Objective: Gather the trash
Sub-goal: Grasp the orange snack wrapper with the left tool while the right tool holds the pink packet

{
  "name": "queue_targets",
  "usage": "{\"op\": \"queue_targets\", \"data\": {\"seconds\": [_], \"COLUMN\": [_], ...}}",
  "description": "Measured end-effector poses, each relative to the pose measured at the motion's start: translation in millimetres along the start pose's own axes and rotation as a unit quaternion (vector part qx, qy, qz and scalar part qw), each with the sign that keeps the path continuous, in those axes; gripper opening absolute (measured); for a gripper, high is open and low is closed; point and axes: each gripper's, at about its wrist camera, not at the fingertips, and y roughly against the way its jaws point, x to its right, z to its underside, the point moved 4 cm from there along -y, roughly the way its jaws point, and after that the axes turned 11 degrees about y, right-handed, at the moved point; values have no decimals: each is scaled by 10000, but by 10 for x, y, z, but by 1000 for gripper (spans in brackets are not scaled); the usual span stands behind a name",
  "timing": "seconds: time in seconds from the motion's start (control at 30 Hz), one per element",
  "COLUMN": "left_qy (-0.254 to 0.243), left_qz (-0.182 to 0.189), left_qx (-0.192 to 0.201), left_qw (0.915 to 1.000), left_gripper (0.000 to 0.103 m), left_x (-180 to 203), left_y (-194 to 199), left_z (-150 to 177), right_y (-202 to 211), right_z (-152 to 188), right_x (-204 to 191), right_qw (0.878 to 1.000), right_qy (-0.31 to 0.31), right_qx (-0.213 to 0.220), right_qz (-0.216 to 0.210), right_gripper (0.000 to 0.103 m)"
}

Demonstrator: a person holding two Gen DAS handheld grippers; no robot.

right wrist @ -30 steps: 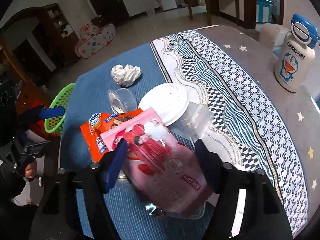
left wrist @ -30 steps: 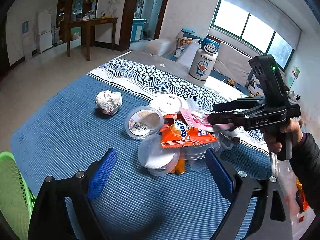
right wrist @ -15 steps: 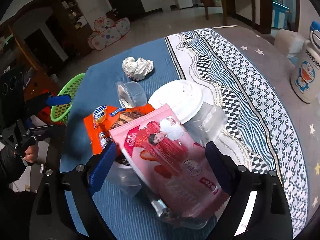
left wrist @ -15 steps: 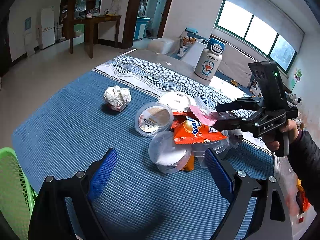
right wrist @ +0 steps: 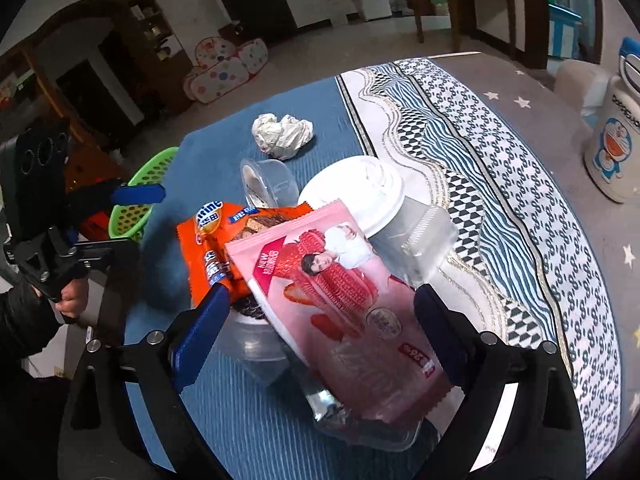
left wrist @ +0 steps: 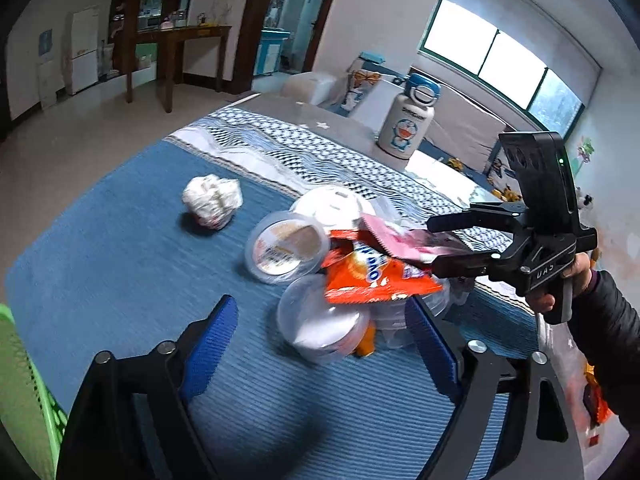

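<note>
Opening around the pink wrapper (right wrist: 340, 300) without gripping, the right gripper (right wrist: 320, 320) risks toppling the loose pile; the left gripper (left wrist: 320, 344), empty, is closing.

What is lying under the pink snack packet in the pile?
Under the pink snack packet lie an orange wrapper and clear plastic containers; a white lid sits behind it. What the containers hold beneath the packet is covered.
</note>
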Motion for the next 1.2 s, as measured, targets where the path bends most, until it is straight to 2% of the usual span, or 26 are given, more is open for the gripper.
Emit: {"op": "queue_targets", "data": {"seconds": [0.27,0.4,0.47,0.67,0.8,0.9,1.2], "left_qy": [-39,63,41,81,44,-9,-69], "left_qz": [391,663,687,877,819,780,814], "left_qx": [-154,-338,-426,-695,-624,-535,-160], "left_qw": [9991,9972,9967,9937,9947,9955,9965], "left_gripper": [69,64,62,39,28,24,21], "left_x": [153,203,225,256,278,304,338], "left_y": [-197,-329,-398,-545,-537,-458,-117], "left_z": [-179,-242,-246,-196,-167,-140,-224], "right_y": [207,246,277,342,355,364,254], "right_z": [19,26,47,115,161,173,188], "right_x": [60,72,76,70,68,58,-45], "right_qw": [9994,9989,9987,9982,9979,9978,9987], "right_qy": [-163,-224,-251,-317,-363,-378,-181], "right_qx": [216,241,251,272,262,286,151], "right_qz": [232,328,358,428,459,456,461], "right_gripper": [92,92,92,92,92,92,92]}}
